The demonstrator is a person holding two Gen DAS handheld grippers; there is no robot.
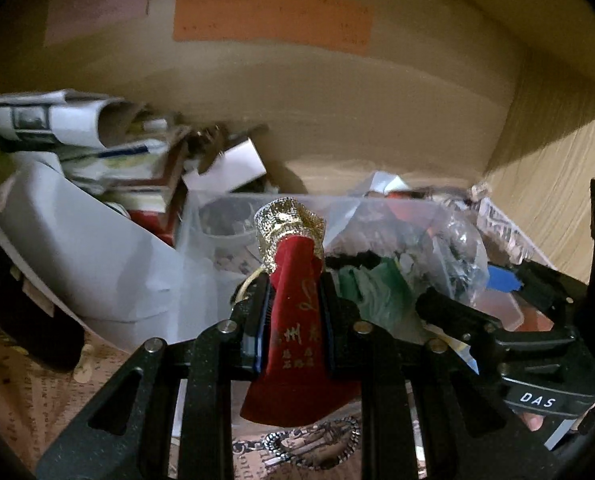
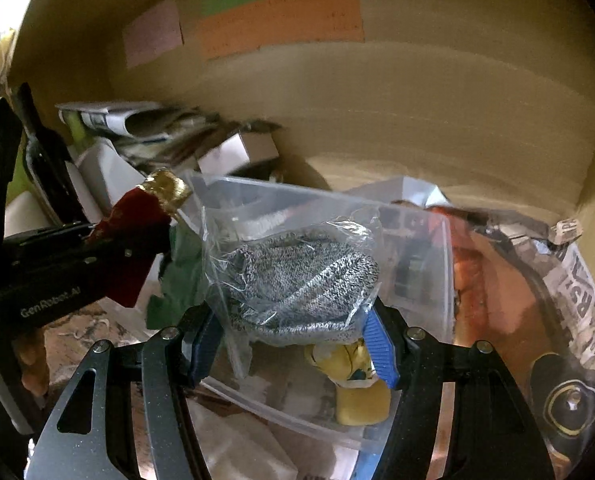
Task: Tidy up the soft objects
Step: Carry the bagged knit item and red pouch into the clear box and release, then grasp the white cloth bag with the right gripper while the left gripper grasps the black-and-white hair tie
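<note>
My left gripper (image 1: 293, 312) is shut on a red velvet pouch (image 1: 295, 320) with gold lettering and a gold glitter neck, held above the clutter; it also shows in the right wrist view (image 2: 129, 240) at the left. My right gripper (image 2: 293, 340) is shut on a clear plastic bag holding grey knit fabric (image 2: 301, 280); the bag also shows in the left wrist view (image 1: 429, 256). Both hang over a clear plastic bin (image 2: 437, 240). A yellow soft toy (image 2: 357, 384) and green fabric (image 2: 181, 276) lie below.
A cardboard wall (image 2: 417, 112) with orange, green and pink labels stands behind. Papers, boxes and a white container (image 1: 77, 240) pile at the left. A dark bottle (image 2: 45, 160) stands far left. A printed bag (image 2: 577, 300) lies right. A wooden surface (image 1: 557, 184) lies right.
</note>
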